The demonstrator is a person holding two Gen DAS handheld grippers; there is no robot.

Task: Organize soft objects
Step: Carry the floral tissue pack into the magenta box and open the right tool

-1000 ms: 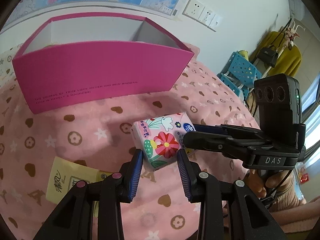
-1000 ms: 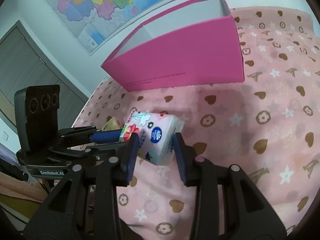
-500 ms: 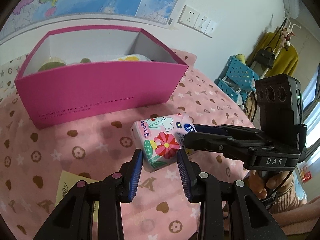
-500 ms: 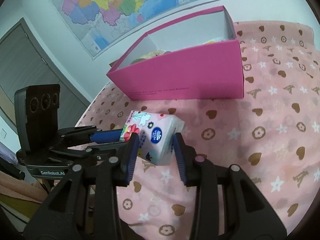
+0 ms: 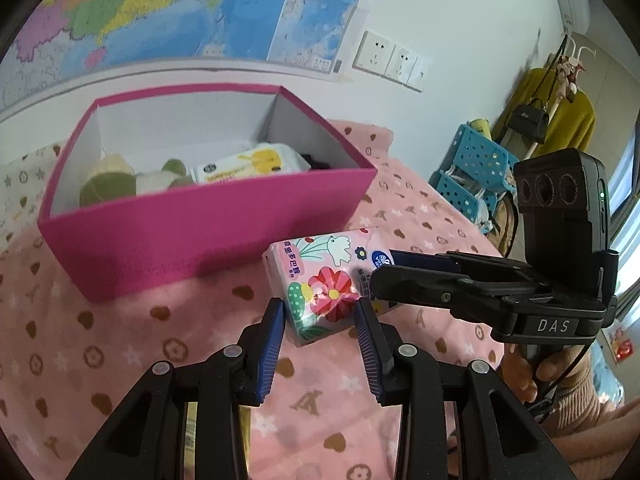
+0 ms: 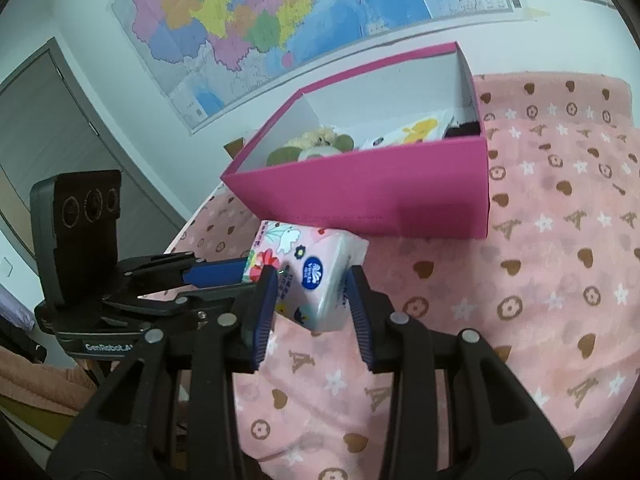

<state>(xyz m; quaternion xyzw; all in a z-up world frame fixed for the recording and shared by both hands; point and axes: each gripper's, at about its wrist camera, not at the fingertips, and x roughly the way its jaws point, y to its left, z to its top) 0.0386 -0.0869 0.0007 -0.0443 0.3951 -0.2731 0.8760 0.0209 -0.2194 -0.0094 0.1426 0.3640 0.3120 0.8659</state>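
A pink floral tissue pack [image 5: 320, 280] [image 6: 310, 272] hangs above the pink patterned blanket, in front of the magenta box [image 5: 200, 232] [image 6: 380, 196]. My left gripper [image 5: 320, 316] is shut on one end of the pack, and my right gripper [image 6: 312, 292] is shut on the other end, coming in from the right in the left wrist view. Inside the box lie a yellow-printed wipes pack [image 5: 248, 162] [image 6: 404, 132], greenish plush items [image 5: 108, 180] [image 6: 316, 144] and something dark at the right end.
The blanket [image 5: 100, 340] [image 6: 560, 280] covers the whole surface. A yellow packet [image 5: 192, 436] shows between my left fingers low down. Blue perforated crates [image 5: 476, 168] and a coat rack stand to the right. A wall map and sockets are behind the box.
Both grippers have risen with the tissue pack, so the box's inside and its contents have come into view. The yellow packet has slid down under the left gripper.
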